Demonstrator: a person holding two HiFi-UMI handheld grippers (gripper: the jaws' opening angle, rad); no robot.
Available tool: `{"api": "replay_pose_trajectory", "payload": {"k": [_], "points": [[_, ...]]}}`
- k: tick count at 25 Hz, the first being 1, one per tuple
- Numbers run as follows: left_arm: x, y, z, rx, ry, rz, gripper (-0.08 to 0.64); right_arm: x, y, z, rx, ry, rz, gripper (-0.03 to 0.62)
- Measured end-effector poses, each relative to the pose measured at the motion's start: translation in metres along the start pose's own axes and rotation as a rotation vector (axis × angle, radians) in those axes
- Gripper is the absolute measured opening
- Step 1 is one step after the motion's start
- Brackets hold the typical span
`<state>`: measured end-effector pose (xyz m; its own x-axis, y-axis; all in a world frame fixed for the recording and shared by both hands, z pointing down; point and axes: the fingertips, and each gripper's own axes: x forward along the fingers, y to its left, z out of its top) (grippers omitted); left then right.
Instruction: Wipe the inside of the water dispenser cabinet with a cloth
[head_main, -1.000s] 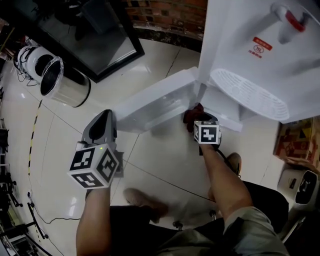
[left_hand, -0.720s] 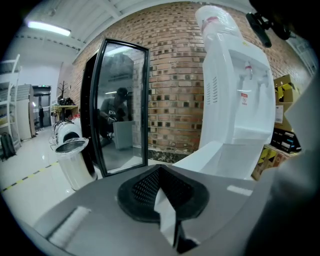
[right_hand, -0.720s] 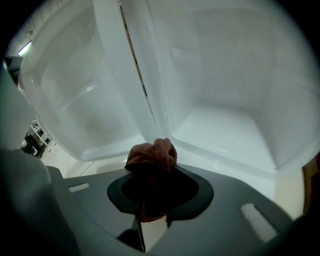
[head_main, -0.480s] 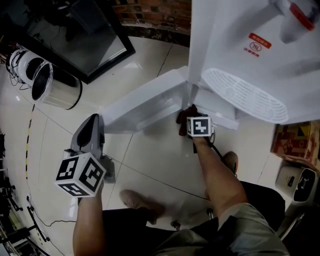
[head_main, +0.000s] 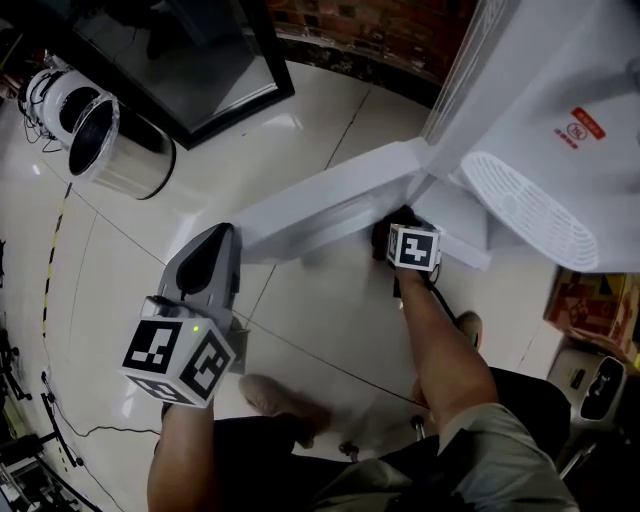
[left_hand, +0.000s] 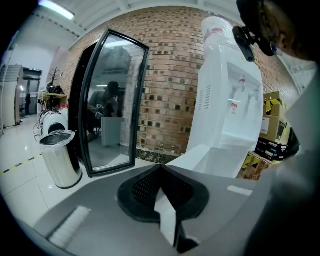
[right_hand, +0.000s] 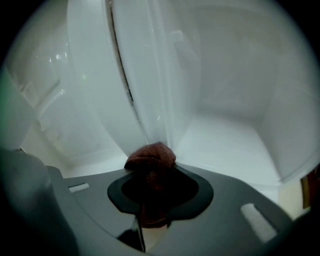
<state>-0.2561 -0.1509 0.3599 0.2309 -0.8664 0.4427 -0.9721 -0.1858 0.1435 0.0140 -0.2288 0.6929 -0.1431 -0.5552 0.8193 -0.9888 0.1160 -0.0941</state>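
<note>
A white water dispenser (head_main: 560, 120) stands at the upper right with its lower cabinet door (head_main: 320, 205) swung open to the left. My right gripper (head_main: 398, 222) is shut on a dark red cloth (right_hand: 150, 156), which bulges out past its jaws. The cloth is at the cabinet's front corner by the door hinge (right_hand: 145, 90). In the right gripper view the white cabinet floor (right_hand: 235, 135) lies just beyond it. Whether the cloth touches the surface I cannot tell. My left gripper (head_main: 215, 240) hangs over the floor tiles left of the door, shut and empty (left_hand: 161, 167).
A steel bin (head_main: 120, 150) and a black-framed glass panel (head_main: 190, 60) stand at the upper left, before a brick wall (head_main: 380, 30). Cardboard boxes (head_main: 590, 300) sit right of the dispenser. The person's shoe (head_main: 285, 395) rests on the tiles between the arms. Cables run along the left edge.
The right gripper has sunk a little with the cloth at the cabinet's hinge corner. The head view has shifted, and the left gripper has kept its place.
</note>
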Motion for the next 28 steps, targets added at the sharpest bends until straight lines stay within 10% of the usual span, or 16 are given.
{"api": "replay_pose_trajectory", "payload": {"k": [12, 23, 28], "points": [[-0.006, -0.004, -0.007, -0.011, 0.012, -0.011, 0.001, -0.094, 0.004, 0.072, -0.002, -0.260, 0.029, 0.109], [-0.011, -0.011, -0.012, 0.001, 0.020, -0.047, 0.001, -0.234, 0.027, 0.159, 0.022, -0.714, 0.221, 0.106], [-0.011, -0.014, -0.012, 0.000, 0.019, -0.064, 0.001, -0.243, 0.026, 0.160, 0.051, -0.725, 0.265, 0.101]]}}
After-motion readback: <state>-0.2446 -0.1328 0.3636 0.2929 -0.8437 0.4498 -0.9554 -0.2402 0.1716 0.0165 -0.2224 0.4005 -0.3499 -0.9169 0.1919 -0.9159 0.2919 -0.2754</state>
